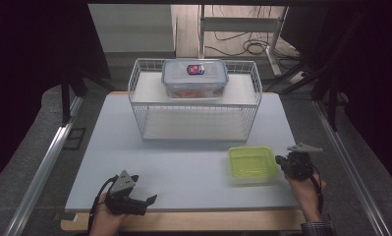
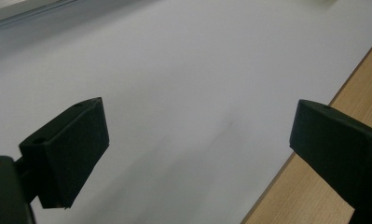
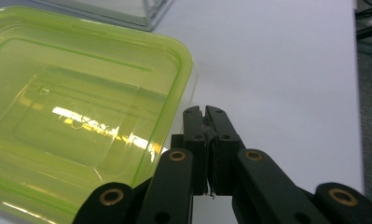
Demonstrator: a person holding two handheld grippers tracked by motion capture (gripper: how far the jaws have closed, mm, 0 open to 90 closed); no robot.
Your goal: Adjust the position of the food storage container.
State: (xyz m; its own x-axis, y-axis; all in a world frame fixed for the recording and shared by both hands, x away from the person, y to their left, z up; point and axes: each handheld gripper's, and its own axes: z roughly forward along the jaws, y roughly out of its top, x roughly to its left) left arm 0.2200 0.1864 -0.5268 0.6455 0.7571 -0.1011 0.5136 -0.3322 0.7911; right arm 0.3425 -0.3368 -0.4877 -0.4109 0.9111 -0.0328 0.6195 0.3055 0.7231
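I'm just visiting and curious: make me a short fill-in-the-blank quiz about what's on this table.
1. The lidded box by the right tongs is ____ in colour.
2. The clear container with the blue lid sits on the ____ shelf of the wire rack.
3. The left tongs have their jaws ____, with nothing between them.
4. The right tongs have their jaws ____.

Missing words: green; top; open; shut

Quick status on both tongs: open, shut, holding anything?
Left tongs: open, nothing between them.
Right tongs: shut, empty, beside the green container.
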